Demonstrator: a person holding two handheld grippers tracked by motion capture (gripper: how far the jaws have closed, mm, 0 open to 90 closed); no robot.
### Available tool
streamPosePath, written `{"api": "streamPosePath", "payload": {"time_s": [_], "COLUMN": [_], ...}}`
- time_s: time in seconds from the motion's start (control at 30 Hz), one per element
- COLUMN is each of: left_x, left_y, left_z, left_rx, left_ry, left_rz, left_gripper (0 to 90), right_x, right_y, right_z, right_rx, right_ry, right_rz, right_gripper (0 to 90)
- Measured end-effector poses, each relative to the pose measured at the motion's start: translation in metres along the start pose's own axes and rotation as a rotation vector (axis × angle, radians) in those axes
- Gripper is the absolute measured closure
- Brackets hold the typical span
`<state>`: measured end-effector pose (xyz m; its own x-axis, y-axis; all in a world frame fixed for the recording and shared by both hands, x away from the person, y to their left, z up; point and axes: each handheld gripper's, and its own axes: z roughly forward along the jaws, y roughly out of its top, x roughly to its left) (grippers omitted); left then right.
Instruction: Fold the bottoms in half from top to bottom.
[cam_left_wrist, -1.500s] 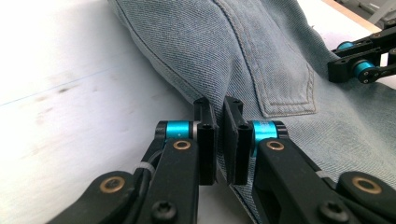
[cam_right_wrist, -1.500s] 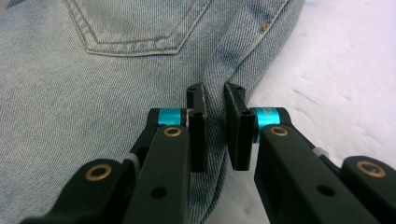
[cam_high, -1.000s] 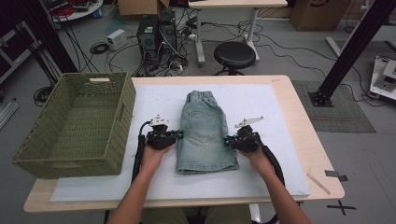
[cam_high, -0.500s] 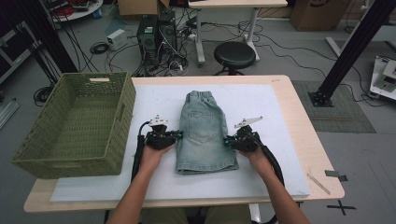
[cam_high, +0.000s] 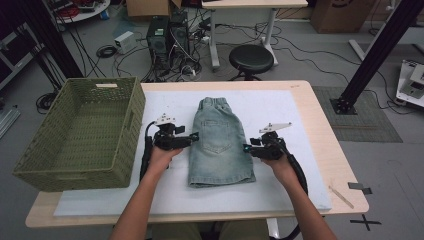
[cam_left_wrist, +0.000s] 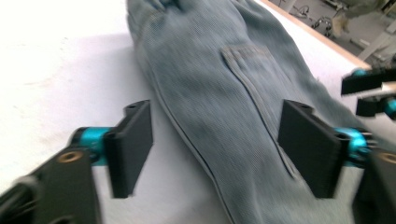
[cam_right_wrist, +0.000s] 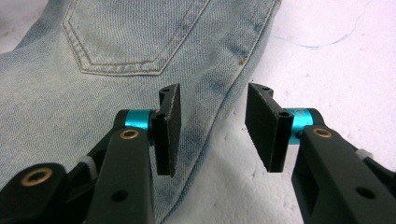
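Where the table's left end juts past the white foam mat (cam_high: 280, 107), a green woven basket (cam_high: 80, 132) sits with its near corner overhanging the edge, its right wall just beside the left gripper's cable. The left gripper (cam_high: 192, 136) lies low on the mat, held by the person's left hand (cam_high: 161, 156), its jaws pointing right at the left edge of the folded denim shorts (cam_high: 220, 142). In the left gripper view those jaws (cam_left_wrist: 215, 149) stand wide apart, having just been opening; the left side seam of the shorts (cam_left_wrist: 224, 93) lies between them, and neither pad presses on the cloth.

The shorts lie flat in the middle of the mat, folded lengthwise, waistband at the far end and hem toward the person, with a back pocket (cam_high: 217, 135) facing up.

On the other side the right gripper (cam_high: 247, 148), in the person's right hand (cam_high: 280, 167), points left at the right edge of the shorts. In the right gripper view its jaws (cam_right_wrist: 212, 128) stand partly apart, having also just been opening; the edge of the denim (cam_right_wrist: 140, 70) runs between them, the left pad over the cloth and the right pad over bare mat, with a clear gap on each side, so nothing is gripped.

Beyond the table's far edge stand a black round stool (cam_high: 251, 59) and a computer tower (cam_high: 167, 37) among cables.
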<state>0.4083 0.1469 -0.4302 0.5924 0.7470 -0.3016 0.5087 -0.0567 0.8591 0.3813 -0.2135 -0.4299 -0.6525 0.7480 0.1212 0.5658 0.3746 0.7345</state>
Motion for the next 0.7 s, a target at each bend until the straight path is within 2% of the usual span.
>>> {"api": "streamPosePath", "payload": {"time_s": [0.07, 0.1, 0.2, 0.3, 0.4, 0.43, 0.5, 0.53, 0.6, 0.7], "left_x": [0.004, 0.008, 0.010, 0.012, 0.016, 0.016, 0.017, 0.016, 0.015, 0.013], "left_y": [0.002, 0.004, 0.009, 0.011, 0.010, 0.010, 0.011, 0.012, 0.012, 0.017], "left_z": [0.000, 0.002, 0.004, 0.004, 0.005, 0.004, 0.004, 0.003, 0.003, 0.003], "left_rx": [-0.014, 0.012, 0.023, -0.016, -0.014, -0.016, -0.029, -0.036, -0.039, -0.023], "left_ry": [-0.005, -0.002, -0.012, -0.037, -0.044, -0.049, -0.060, -0.063, -0.063, -0.059], "left_rz": [-0.004, -0.002, 0.006, 0.017, 0.006, 0.014, 0.023, 0.040, 0.044, 0.065], "left_gripper": [25.6, 25.6, 25.6, 25.6, 25.6, 25.6, 25.6, 25.6, 25.6, 25.6], "right_x": [0.000, 0.000, 0.001, 0.002, 0.003, 0.003, 0.003, 0.003, 0.004, 0.004], "right_y": [0.000, 0.000, 0.000, 0.000, 0.000, 0.001, 0.002, 0.003, 0.004, 0.005], "right_z": [-0.001, -0.001, -0.002, -0.003, -0.004, -0.004, -0.004, -0.006, -0.007, -0.010], "right_rx": [-0.001, -0.005, -0.010, -0.013, -0.012, -0.013, -0.016, -0.019, -0.020, -0.040], "right_ry": [0.000, 0.005, 0.007, 0.011, 0.007, 0.000, 0.000, -0.008, -0.013, -0.040], "right_rz": [-0.007, -0.009, -0.013, -0.018, -0.026, -0.032, -0.035, -0.041, -0.044, -0.046], "right_gripper": [56.7, 56.1, 55.5, 55.3, 51.5, 46.2, 42.9, 36.2, 34.3, 23.6]}}
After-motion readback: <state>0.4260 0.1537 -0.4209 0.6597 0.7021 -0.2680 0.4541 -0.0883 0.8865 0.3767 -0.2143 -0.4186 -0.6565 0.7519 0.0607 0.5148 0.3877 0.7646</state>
